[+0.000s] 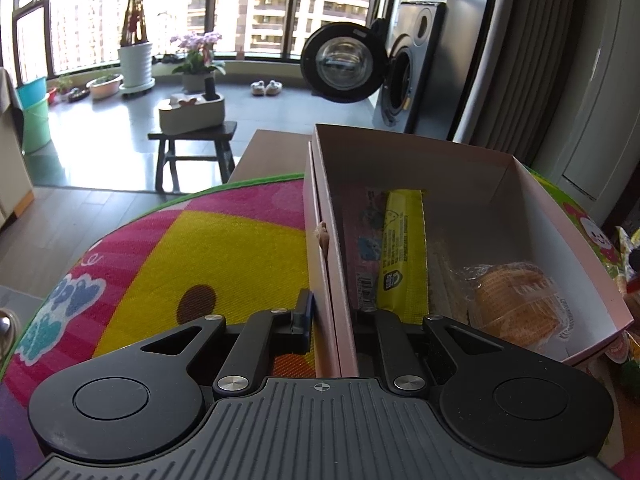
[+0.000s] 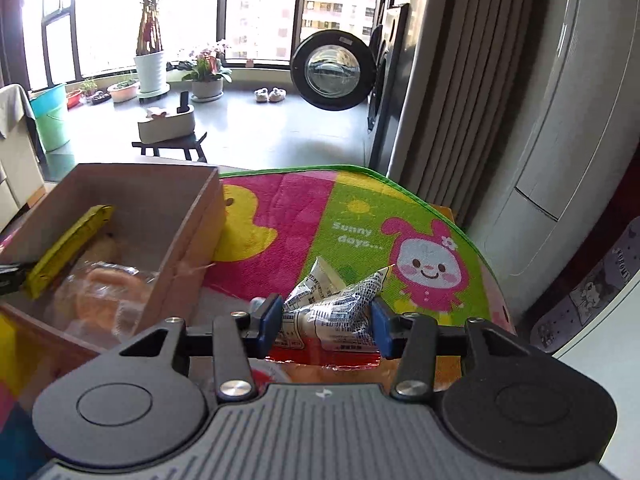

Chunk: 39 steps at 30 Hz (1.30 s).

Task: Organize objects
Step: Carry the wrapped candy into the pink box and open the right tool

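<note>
A pink cardboard box (image 1: 320, 256) stands on the colourful mat. Inside it lie a yellow bar packet (image 1: 404, 248), a pink packet (image 1: 362, 248) beneath it, and a clear-wrapped bun (image 1: 516, 304). My left gripper (image 1: 334, 314) is shut on the box's near left wall, with one finger outside and one inside. In the right wrist view the box (image 2: 188, 240) is at the left. My right gripper (image 2: 326, 322) is shut on a crinkled white printed snack packet (image 2: 332, 304), just right of the box and low over the mat.
The cartoon mat (image 2: 360, 220) covers a round table. Red and orange wrapped snacks (image 2: 324, 360) lie under the right gripper, and more snacks (image 1: 628, 272) sit past the box's right side. Beyond are a dark stool (image 1: 192, 136), an open washer door (image 1: 344, 64) and a curtain (image 2: 452, 100).
</note>
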### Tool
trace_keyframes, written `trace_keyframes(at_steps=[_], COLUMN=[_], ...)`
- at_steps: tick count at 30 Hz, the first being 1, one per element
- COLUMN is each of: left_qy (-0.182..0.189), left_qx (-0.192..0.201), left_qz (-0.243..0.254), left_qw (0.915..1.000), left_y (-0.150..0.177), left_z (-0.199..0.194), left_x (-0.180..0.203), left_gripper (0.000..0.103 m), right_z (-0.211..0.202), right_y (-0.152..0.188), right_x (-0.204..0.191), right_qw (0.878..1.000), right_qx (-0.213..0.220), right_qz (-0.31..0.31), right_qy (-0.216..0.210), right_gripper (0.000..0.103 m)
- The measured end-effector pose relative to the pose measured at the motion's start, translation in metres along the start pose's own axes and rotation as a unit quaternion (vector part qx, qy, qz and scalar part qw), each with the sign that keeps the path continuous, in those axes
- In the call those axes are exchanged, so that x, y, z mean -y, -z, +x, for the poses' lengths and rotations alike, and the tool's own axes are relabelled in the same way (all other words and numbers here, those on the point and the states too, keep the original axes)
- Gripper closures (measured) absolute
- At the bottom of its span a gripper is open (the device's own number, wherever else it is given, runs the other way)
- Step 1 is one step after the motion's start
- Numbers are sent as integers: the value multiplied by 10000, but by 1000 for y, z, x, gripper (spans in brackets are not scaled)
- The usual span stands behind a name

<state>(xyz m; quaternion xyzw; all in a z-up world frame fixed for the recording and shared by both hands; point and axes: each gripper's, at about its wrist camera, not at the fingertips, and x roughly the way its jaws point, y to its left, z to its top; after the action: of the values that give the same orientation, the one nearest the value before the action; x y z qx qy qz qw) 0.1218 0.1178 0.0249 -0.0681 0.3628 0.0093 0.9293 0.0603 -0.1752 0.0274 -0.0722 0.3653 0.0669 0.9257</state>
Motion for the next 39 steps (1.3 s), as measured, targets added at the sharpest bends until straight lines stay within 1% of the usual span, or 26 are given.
trace_keyframes(at_steps=[4,7,9,13,16,19,22,23,25,27,29,30,32,34,36,37,39], left_qy=[32,67,75,71,73,75,72,71,88,108,107,106,108,107,92,80,70], left_qx=[22,34,39,35,34,35,35,40,51,59,59,55,49,54,63,72,93], left_qz=[-29,-51,-60,-59,-67,-87,-84,-77,-81,-88,-69,-58,-38,-37,-56,-53,-64], left_qw=[10000,10000,9999,10000,9999,9999,9999,9999,9999,9999,9999,9999,9999,9999,9999,9999,9999], left_y=[0,0,0,0,0,-1,-1,-1,-1,-1,-1,-1,0,0,0,0,0], left_z=[0,-1,0,0,0,1,1,1,1,1,1,1,0,0,0,0,0], left_x=[-1,-2,-2,-2,-1,-1,-1,-1,-1,-1,-1,-1,-1,0,0,0,1], left_gripper=[88,88,88,88,88,88,88,88,88,88,88,88,88,88,88,88,88], right_z=[-45,-69,-79,-93,-91,-81,-57,-46,-21,4,23,29,34,31,23,20,9], right_y=[19,32,34,21,-2,-27,-54,-64,-82,-97,-106,-108,-106,-99,-88,-82,-67], right_x=[-18,-41,-55,-82,-95,-107,-116,-119,-123,-125,-125,-124,-118,-110,-98,-93,-77], right_qw=[9989,9970,9945,9874,9836,9831,9842,9856,9883,9883,9896,9901,9898,9901,9908,9912,9932], right_qx=[-73,-91,-91,35,199,480,547,570,519,439,393,357,357,372,412,434,529], right_qz=[-207,-490,-616,-766,-669,-603,-454,-410,-209,-26,152,251,360,369,390,391,365], right_qy=[-418,-600,-839,-1388,-1664,-1660,-1621,-1538,-1419,-1461,-1373,-1338,-1332,-1301,-1228,-1186,-968], right_gripper=[57,57,57,57,57,57,57,57,57,56,49,42,40,32,28,26,23])
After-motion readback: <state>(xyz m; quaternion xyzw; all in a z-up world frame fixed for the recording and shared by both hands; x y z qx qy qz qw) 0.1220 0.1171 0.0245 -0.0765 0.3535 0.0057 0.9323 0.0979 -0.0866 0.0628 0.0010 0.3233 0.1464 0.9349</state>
